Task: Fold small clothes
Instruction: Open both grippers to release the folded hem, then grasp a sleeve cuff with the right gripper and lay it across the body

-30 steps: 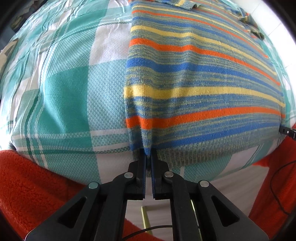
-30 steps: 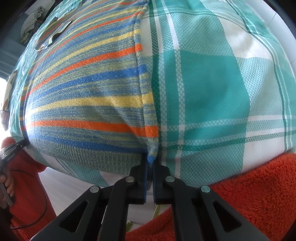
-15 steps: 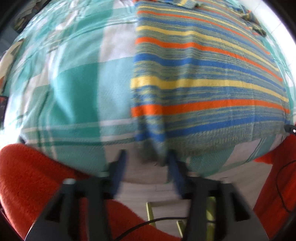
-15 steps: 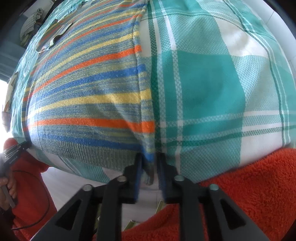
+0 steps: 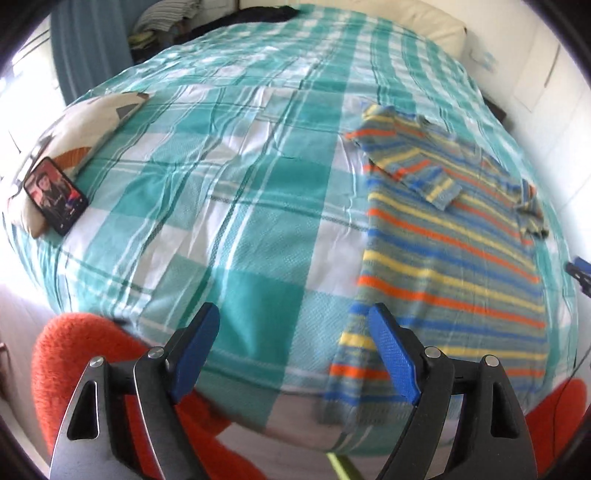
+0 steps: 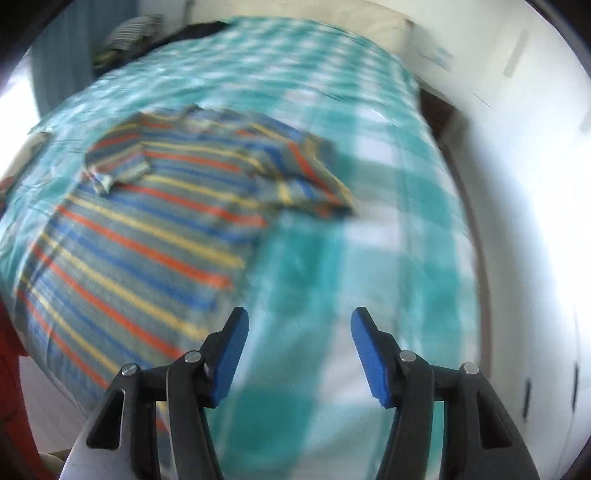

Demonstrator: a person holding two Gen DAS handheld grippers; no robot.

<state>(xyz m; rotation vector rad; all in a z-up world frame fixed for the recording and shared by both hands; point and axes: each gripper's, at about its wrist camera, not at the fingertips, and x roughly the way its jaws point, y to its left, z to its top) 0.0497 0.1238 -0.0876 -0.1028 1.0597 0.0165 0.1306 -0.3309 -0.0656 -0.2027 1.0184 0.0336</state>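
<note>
Left wrist view: the left gripper (image 5: 293, 325) hangs above the near edge of the bed (image 5: 229, 206), its blue-padded fingers (image 5: 195, 350) spread wide with nothing between them. The bed wears a teal-and-white checked cover, somewhat creased. The striped sweater (image 5: 454, 258), banded in blue, yellow, orange and grey-green, lies flat on the right part of the bed; its hem hangs just over the near edge and one sleeve (image 5: 417, 162) is folded across the chest. The right finger of this gripper overlaps the sweater's lower left corner in the picture; whether it touches the cloth cannot be told. At the far left a patterned pillow (image 5: 77, 136) lies on the cover, with a phone (image 5: 55, 195) leaning on it, screen lit. Orange fleece fabric (image 5: 74, 354) fills the lower left, below the bed edge. At the head of the bed are a cream pillow (image 5: 417, 22) and a heap of dark and striped clothing (image 5: 207, 18), with a blue curtain (image 5: 88, 51) to the left. Right wrist view (motion-blurred): the right gripper (image 6: 299, 343) likewise has its fingers (image 6: 229, 354) held well apart and empty, over bare checked cover just beside the sweater's right edge (image 6: 147, 236). White wall or cupboard fronts (image 6: 528, 184) stand along the right of the bed.
</note>
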